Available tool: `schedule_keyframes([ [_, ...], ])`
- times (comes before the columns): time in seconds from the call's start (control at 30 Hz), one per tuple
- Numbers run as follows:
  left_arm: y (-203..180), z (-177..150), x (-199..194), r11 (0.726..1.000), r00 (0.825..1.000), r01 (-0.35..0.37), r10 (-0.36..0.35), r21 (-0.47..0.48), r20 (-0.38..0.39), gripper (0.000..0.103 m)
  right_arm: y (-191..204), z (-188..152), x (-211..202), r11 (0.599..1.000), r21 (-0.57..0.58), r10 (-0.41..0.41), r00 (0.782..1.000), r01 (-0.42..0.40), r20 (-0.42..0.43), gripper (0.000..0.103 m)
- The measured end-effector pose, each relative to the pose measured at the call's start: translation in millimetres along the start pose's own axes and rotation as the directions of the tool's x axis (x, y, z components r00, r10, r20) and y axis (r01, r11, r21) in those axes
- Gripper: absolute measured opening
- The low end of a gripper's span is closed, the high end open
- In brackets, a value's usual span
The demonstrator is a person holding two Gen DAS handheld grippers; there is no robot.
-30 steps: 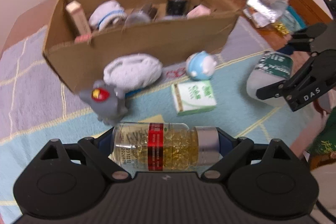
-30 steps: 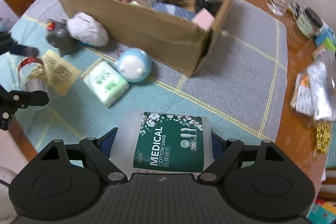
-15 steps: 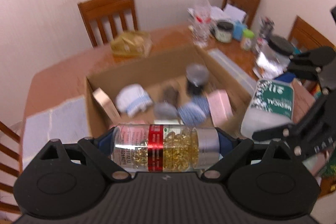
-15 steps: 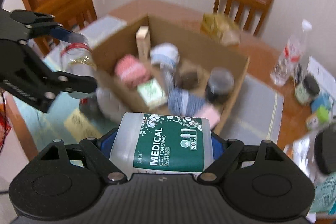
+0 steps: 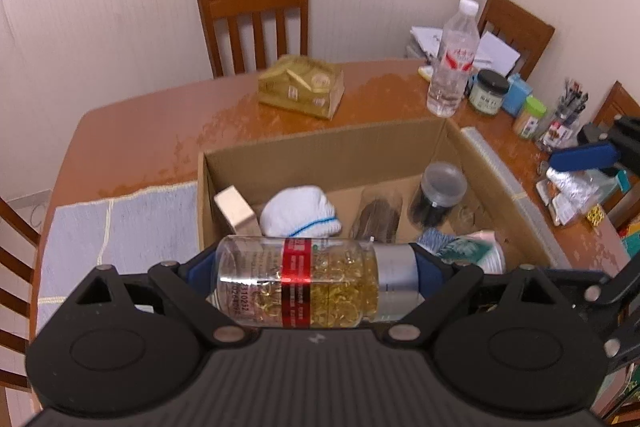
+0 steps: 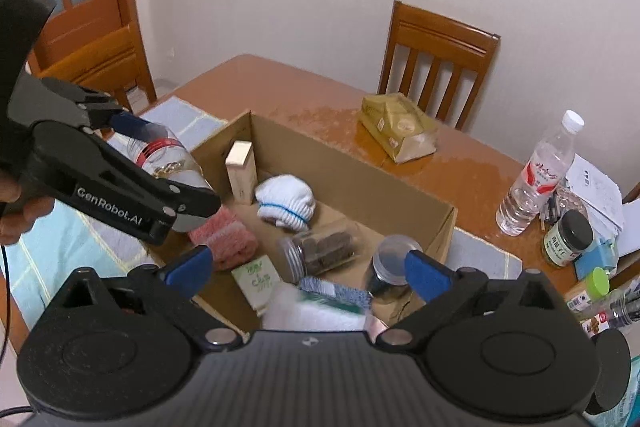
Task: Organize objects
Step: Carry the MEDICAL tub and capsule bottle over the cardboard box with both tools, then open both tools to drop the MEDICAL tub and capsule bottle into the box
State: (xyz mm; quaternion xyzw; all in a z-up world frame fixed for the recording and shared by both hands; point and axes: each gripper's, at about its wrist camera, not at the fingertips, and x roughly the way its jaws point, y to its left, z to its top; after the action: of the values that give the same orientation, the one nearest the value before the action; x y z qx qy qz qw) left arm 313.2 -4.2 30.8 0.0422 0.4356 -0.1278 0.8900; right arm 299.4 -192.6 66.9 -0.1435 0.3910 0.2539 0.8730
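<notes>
The left gripper (image 5: 316, 287) clamps a capsule bottle (image 5: 312, 287) end to end over the cardboard box (image 5: 500, 171). It looks rigid, smooth and slippery. The right gripper (image 6: 306, 273) is spread, holding nothing.

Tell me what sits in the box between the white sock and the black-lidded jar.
In the left wrist view, a clear jar of brown pieces lies between the white sock and the black-lidded jar, inside the cardboard box.

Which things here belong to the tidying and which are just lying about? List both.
Job: capsule bottle in the left tool; cotton swab pack below the open right tool; cardboard box.
Lying about: water bottle; gold bag; green-labelled jar.
</notes>
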Motion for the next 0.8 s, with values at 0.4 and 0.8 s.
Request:
schedule_keyframes([
  [0.4,-0.7,-8.3,12.3,0.998,0.998,-0.056,0.057,0.032,-0.030,0.098,-7.6,-15.0,12.9,0.999,0.032,-0.029,0.997,0.031,-0.075,0.103],
  [0.8,6.3,-21.4,-20.5,0.997,0.996,-0.081,0.080,0.020,0.035,0.101,-2.4,-29.4,6.4,0.993,0.092,-0.057,0.992,0.068,-0.108,0.103],
])
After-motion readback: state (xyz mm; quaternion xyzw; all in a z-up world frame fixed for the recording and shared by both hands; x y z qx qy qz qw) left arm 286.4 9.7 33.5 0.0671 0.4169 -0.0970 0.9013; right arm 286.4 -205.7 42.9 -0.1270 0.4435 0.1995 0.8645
